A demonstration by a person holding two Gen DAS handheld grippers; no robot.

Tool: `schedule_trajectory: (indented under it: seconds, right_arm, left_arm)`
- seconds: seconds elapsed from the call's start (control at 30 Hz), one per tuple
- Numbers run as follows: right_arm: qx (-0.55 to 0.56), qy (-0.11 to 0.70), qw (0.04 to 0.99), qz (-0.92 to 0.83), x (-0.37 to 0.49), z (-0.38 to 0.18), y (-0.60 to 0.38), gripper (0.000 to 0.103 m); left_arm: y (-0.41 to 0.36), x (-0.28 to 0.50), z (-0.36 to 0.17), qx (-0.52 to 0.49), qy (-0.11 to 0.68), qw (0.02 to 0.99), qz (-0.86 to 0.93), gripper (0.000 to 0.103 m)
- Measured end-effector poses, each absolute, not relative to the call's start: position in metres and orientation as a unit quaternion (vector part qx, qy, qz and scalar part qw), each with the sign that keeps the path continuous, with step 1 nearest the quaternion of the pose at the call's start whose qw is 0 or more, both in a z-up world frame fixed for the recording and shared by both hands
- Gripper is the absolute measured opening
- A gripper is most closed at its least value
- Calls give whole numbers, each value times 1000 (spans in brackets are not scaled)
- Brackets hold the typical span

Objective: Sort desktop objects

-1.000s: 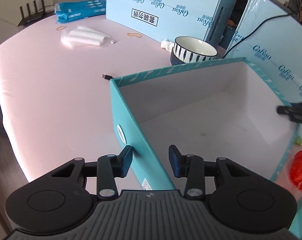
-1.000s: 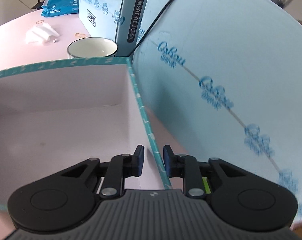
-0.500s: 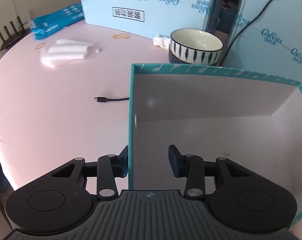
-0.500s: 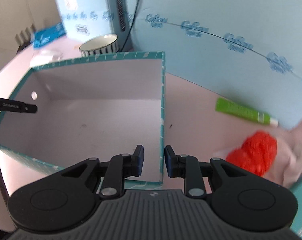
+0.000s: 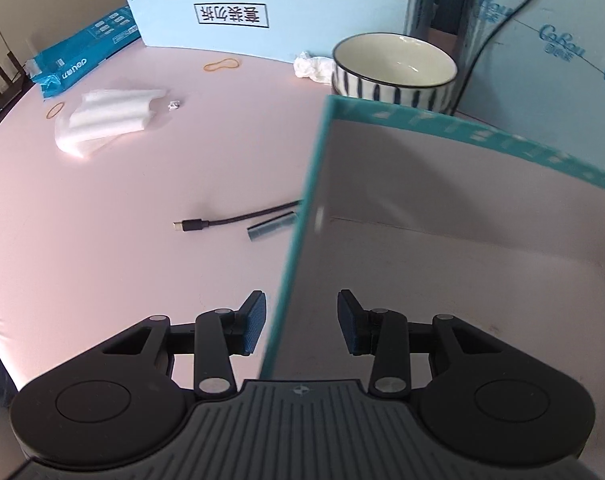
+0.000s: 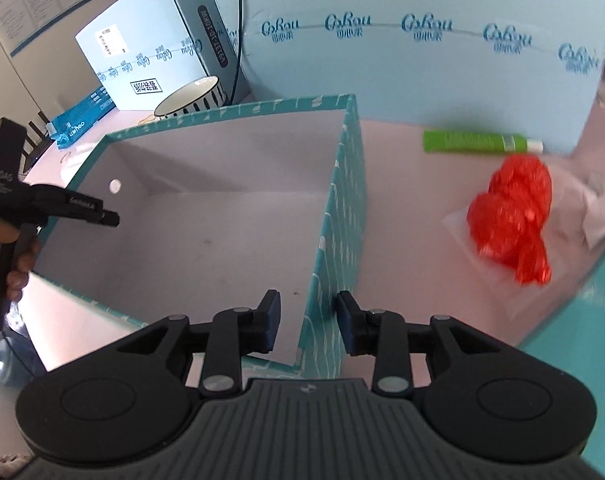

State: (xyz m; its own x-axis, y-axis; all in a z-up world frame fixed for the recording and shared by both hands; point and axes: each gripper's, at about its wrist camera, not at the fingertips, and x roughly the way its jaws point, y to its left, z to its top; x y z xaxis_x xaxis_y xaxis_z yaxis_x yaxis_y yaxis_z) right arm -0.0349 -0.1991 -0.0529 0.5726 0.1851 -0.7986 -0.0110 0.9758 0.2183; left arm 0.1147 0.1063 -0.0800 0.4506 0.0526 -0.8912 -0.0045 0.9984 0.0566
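Box (image 6: 230, 216) walls are straddled by both grippers: the teal box with a pale, bare interior sits on the pink table (image 5: 82, 208), and each tool has one finger inside and one outside a wall. The left gripper (image 5: 298, 326) is spread wide across the wall at 12 o'clock in its own view, neither pad appearing to touch the card. The right gripper (image 6: 306, 322) straddles the opposite wall; its outer pad lies against or just beside the patterned face, the inner pad stands a little off, so a firm clamp cannot be confirmed and the jaws read as parted. Such a two-sided hold is judged to serve shifting or steadying the box, so that it can receive the loose items.

Nothing is seen inside the box except a few small marks on its floor and a round hole in one wall. Its outside is teal with a light printed pattern, the rim thin and slightly bowed.

In the left view, a black cable (image 5: 230, 222) lies at 11 o'clock, just beside the wall, with white foam pieces (image 5: 110, 114) farther off at 10 o'clock and a striped bowl (image 5: 394, 68) at 1 o'clock. In the right view, a red crumpled bag (image 6: 510, 216) lies at 2 o'clock, a green tube (image 6: 478, 142) beyond it.
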Motion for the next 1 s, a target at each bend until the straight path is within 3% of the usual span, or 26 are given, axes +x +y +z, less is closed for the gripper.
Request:
schedule_trajectory:
  seconds: [0.4,0.63,0.9,1.0]
  right_arm:
    - [183,448,873,67,-55,-48,-207,44]
    - [217,386,896,19,-79,-28,-225,62]
    - [192,305,933,-18,-99,-22,-234,74]
    - [166,271,948,-30,-104,-24,-230,79]
  left_arm:
    - [119,121,-72,-11,500,866,-14,35]
    - [131,113,-57,-55,462,885,-23,43]
    - [136,94,-38,-96,405,909,-23,44]
    - [138,82,-28,-126,375,918,-24,50]
